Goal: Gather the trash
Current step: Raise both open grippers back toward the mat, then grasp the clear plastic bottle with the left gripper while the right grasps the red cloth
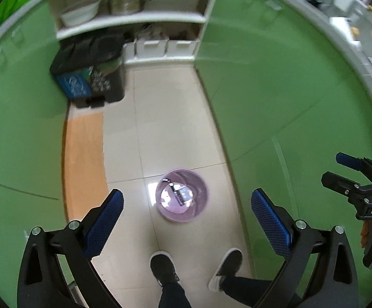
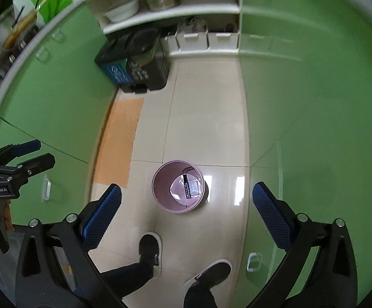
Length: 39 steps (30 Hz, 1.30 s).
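A: We note the round pink plastic waste basket (image 1: pixel 182 195) standing on the cream floor tiles (image 1: pixel 168 118), low centre of the left wrist frame, just ahead of the person's black shoes (image 1: pixel 163 267). Inside it lie a dark wrapper (image 2: pixel 186 186) and pale scraps.

B: We log the left gripper (image 1: pixel 187 206) with its blue pads spread wide, nothing between them. The right gripper (image 2: pixel 187 200) likewise gapes, empty; the basket shows between its fingers, far below.

A: Upper left, we see a black pedal bin with a blue label (image 2: pixel 134 61) against the green cabinet fronts (image 1: pixel 275 89). An orange mat (image 2: pixel 119 138) lies left of the basket.
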Motion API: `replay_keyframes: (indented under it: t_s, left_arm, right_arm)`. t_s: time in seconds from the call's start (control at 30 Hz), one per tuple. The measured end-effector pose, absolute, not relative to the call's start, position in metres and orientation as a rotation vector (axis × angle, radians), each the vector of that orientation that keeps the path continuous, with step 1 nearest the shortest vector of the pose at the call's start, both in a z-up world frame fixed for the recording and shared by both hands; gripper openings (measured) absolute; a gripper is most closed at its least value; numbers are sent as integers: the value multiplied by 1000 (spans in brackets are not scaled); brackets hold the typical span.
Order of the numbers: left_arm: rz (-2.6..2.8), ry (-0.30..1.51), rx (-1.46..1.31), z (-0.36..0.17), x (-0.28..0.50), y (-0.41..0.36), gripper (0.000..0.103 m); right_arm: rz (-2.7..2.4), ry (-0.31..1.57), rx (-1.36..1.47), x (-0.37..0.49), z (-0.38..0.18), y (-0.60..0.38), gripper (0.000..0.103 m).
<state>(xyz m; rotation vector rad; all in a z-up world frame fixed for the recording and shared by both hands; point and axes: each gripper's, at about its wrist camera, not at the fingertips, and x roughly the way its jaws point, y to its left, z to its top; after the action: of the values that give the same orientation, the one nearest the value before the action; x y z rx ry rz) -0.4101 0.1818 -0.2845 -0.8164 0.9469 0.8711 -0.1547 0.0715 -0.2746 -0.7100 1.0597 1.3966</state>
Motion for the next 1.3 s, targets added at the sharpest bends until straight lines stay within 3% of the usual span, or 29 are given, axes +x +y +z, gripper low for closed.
replay_keyframes:
  t_s: [0.2,0.47,0.93,1.3]
  left_arm:
    - [768,944,-719,-174,-372,150,96]
    - [576,921,-513,-74,-289,103,96]
    - [249,922,-312,-36,-122,1,96]
    - [167,991,-234,-52,-25,-23,96]
  right_arm:
    - [1338,1054,-611,-134,-159,16,100]
    - [1163,1012,-426,-77,-70,-84,100]
    - [868,971,-251,48,-43,-242,100]
    - [807,1022,-236,107,-63,-266,100]
